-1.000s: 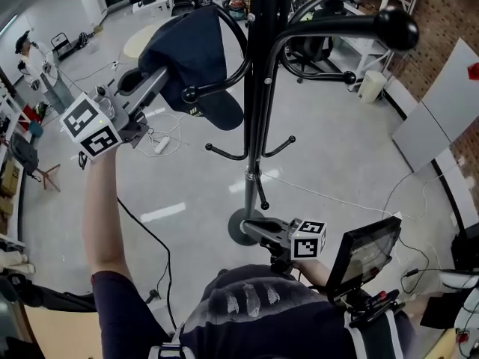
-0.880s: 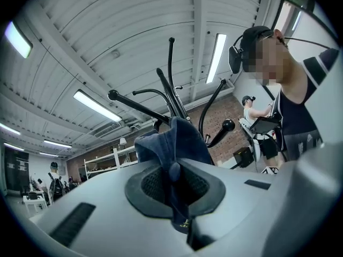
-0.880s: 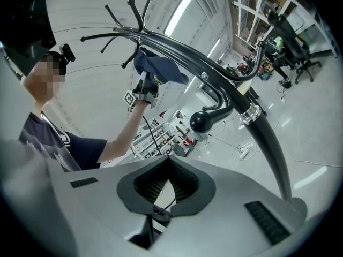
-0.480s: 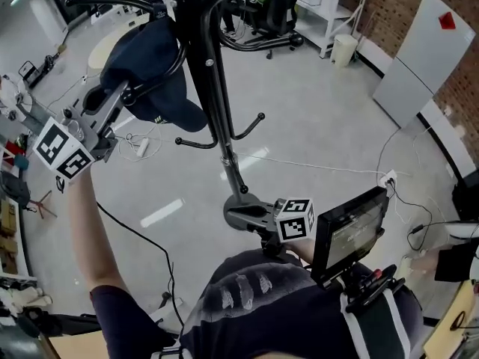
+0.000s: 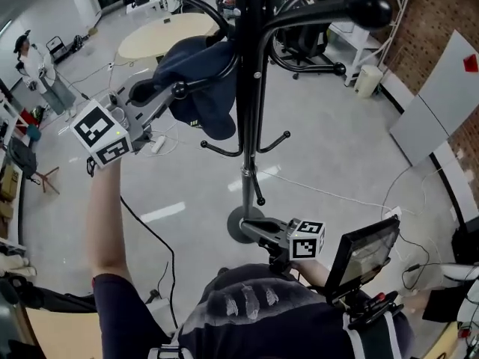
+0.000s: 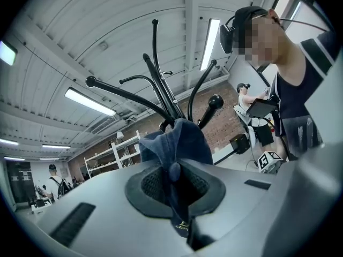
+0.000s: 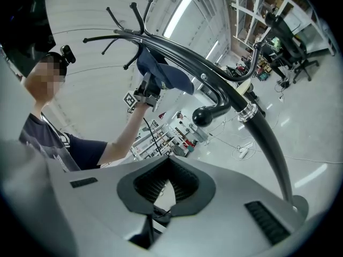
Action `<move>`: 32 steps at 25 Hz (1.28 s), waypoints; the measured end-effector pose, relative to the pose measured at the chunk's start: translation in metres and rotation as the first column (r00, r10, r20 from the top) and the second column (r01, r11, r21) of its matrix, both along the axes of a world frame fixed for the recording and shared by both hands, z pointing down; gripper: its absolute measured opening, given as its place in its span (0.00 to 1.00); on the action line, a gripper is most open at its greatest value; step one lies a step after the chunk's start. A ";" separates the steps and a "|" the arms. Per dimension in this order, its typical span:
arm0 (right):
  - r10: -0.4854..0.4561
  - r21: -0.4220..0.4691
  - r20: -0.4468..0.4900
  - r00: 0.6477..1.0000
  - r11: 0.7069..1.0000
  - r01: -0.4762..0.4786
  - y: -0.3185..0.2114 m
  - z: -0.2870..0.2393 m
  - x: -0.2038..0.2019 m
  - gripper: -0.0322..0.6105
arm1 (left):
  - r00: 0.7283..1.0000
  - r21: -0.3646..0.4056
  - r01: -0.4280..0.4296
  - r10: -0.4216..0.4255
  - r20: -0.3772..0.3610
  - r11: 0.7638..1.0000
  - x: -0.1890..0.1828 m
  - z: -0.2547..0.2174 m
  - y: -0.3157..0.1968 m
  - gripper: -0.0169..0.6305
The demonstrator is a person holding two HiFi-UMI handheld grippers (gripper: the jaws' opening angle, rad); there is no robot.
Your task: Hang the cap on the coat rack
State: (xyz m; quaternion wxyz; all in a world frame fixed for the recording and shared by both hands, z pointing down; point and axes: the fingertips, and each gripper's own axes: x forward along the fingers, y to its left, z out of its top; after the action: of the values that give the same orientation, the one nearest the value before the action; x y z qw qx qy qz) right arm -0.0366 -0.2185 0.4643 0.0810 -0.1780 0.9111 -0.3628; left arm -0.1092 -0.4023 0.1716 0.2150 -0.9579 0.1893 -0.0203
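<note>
Left gripper [image 5: 166, 97] clamped on navy cap [image 5: 200, 81], cap draped against coat rack [image 5: 248, 88] arm; right gripper [image 7: 167, 185] jaws together, nothing between

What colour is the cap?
The cap is dark navy blue, clearest in the left gripper view.

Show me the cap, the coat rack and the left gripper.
cap [image 5: 191, 60]: head view, on its crown.
coat rack [image 5: 252, 126]: head view, on the upright pole.
left gripper [image 6: 172, 171]: left gripper view, between its tips, shut on the cap.
</note>
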 end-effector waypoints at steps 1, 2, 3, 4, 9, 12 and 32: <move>-0.005 0.001 0.000 1.000 1.000 0.005 0.001 -0.002 -0.001 0.05 | 1.000 0.002 0.003 -0.003 0.000 1.000 -0.001 -0.002 0.001 0.06; -0.009 0.001 -0.001 1.000 1.000 0.009 0.001 -0.002 -0.002 0.05 | 1.000 0.003 0.006 -0.006 -0.002 1.000 -0.003 -0.002 0.002 0.06; -0.010 0.000 -0.003 1.000 1.000 0.010 0.001 -0.002 -0.003 0.05 | 1.000 0.004 0.008 -0.008 -0.004 1.000 -0.004 -0.002 0.002 0.06; -0.010 -0.001 -0.005 1.000 1.000 0.010 0.001 -0.001 -0.003 0.05 | 1.000 0.005 0.010 -0.010 -0.006 1.000 -0.005 -0.001 0.002 0.06; -0.013 0.001 -0.010 1.000 1.000 0.013 0.003 0.000 -0.008 0.05 | 1.000 0.009 0.011 -0.011 -0.010 1.000 -0.011 0.000 0.007 0.06; -0.014 0.002 -0.011 1.000 1.000 0.014 0.005 -0.001 -0.008 0.05 | 1.000 0.010 0.012 -0.012 -0.011 1.000 -0.011 -0.001 0.008 0.06; -0.009 0.003 -0.008 1.000 1.000 0.009 0.005 -0.001 -0.010 0.05 | 1.000 0.006 0.008 -0.008 -0.013 1.000 -0.011 0.001 0.009 0.06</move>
State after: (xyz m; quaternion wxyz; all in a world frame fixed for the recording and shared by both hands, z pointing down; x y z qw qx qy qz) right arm -0.0462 -0.2132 0.4629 0.0759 -0.1750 0.9128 -0.3611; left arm -0.1205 -0.3929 0.1726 0.2164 -0.9566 0.1946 -0.0142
